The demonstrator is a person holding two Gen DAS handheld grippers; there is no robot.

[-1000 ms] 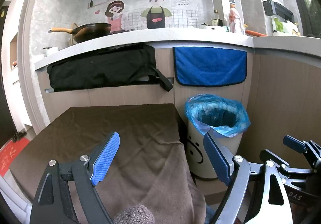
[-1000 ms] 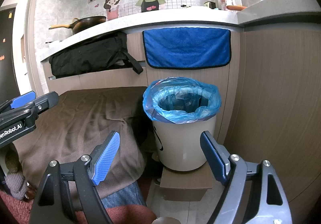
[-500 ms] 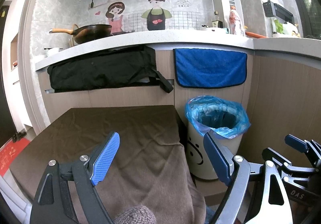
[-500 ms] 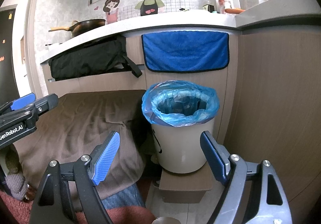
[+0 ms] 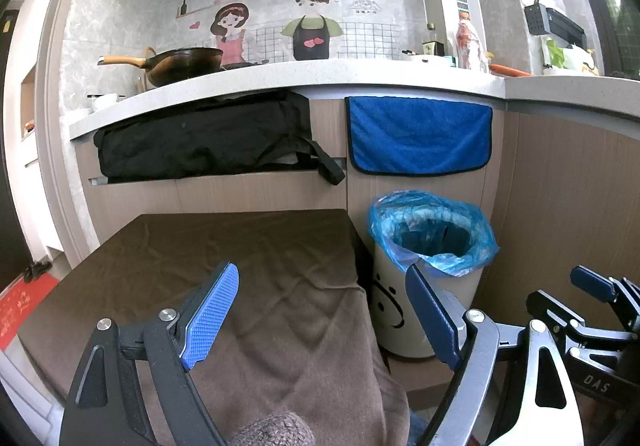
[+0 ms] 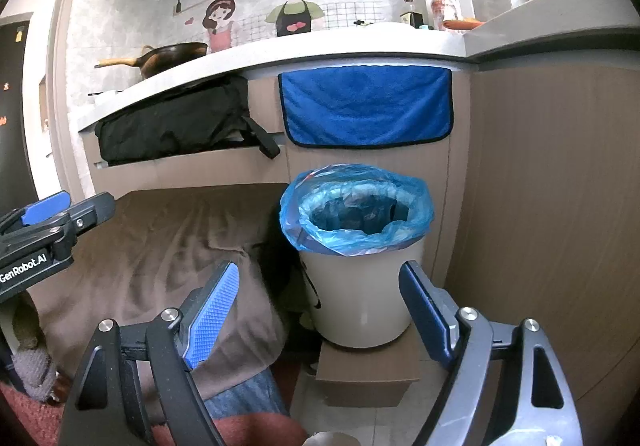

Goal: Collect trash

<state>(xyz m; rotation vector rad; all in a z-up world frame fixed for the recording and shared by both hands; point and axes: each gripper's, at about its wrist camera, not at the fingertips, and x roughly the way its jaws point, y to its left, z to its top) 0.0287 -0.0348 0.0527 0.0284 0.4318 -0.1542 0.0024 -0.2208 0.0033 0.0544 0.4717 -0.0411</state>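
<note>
A white trash bin point(image 5: 404, 310) point(image 6: 360, 294) lined with a blue bag point(image 5: 434, 232) point(image 6: 356, 206) stands on a low block against the cabinet. My left gripper point(image 5: 322, 318) hovers open over a table draped in a brown cloth point(image 5: 224, 258), with nothing between its blue pads. My right gripper point(image 6: 318, 316) is open too, empty, pointing at the bin from in front. Each gripper shows at the edge of the other's view: the right gripper point(image 5: 592, 310) and the left gripper point(image 6: 44, 226). No loose trash is visible on the cloth.
A blue towel point(image 5: 420, 134) and a black bag point(image 5: 204, 142) hang on the cabinet front under a white counter point(image 5: 280, 76) holding a wok point(image 5: 176, 62) and bottles. A wooden panel point(image 6: 552, 206) walls off the right side. A knitted sleeve point(image 5: 276, 428) shows at the bottom.
</note>
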